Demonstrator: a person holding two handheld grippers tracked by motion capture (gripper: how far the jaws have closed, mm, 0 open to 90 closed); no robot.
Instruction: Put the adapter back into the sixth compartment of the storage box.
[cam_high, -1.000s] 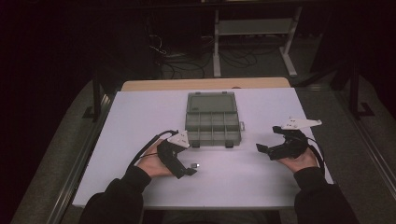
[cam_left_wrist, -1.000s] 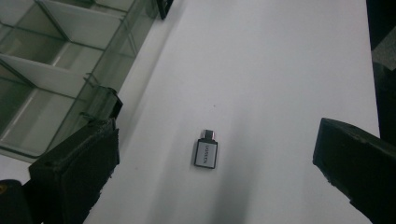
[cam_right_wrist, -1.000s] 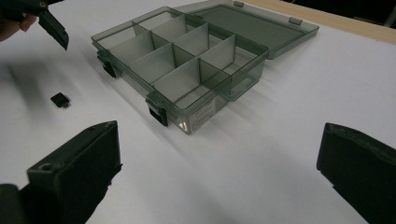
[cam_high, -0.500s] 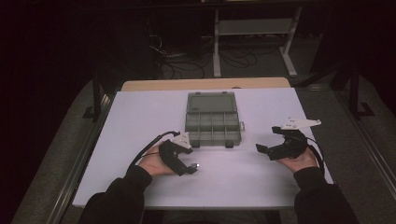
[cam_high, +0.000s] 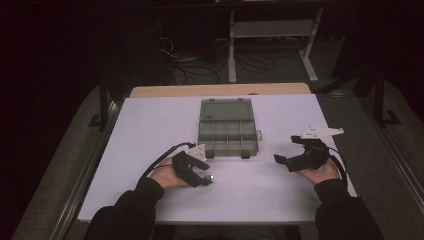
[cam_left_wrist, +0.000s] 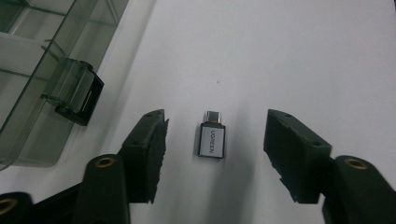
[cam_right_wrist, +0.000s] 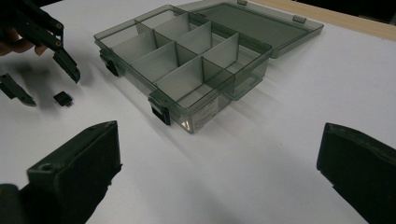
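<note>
A small silver-and-black USB adapter (cam_left_wrist: 211, 141) lies flat on the white table, just in front of the box's near left corner (cam_high: 210, 177). My left gripper (cam_left_wrist: 217, 119) is open, with one jaw on each side of the adapter and neither touching it. It is at the lower left in the high view (cam_high: 206, 175) and at the far left in the right gripper view (cam_right_wrist: 50, 88). A translucent grey compartment box (cam_high: 227, 127) lies open at mid-table, its lid folded back and its cells (cam_right_wrist: 187, 60) empty. My right gripper (cam_high: 286, 149) is open and empty to the box's right (cam_right_wrist: 219, 128).
The white table top (cam_high: 150, 125) stretches around the box. A black latch (cam_left_wrist: 77, 95) on the box front sits close to my left jaw. Beyond the far edge a wooden strip (cam_high: 220, 90) shows, then a dark floor with cables and a metal stand (cam_high: 270, 30).
The left gripper has shifted slightly right around the adapter. The right gripper and the box have not moved.
</note>
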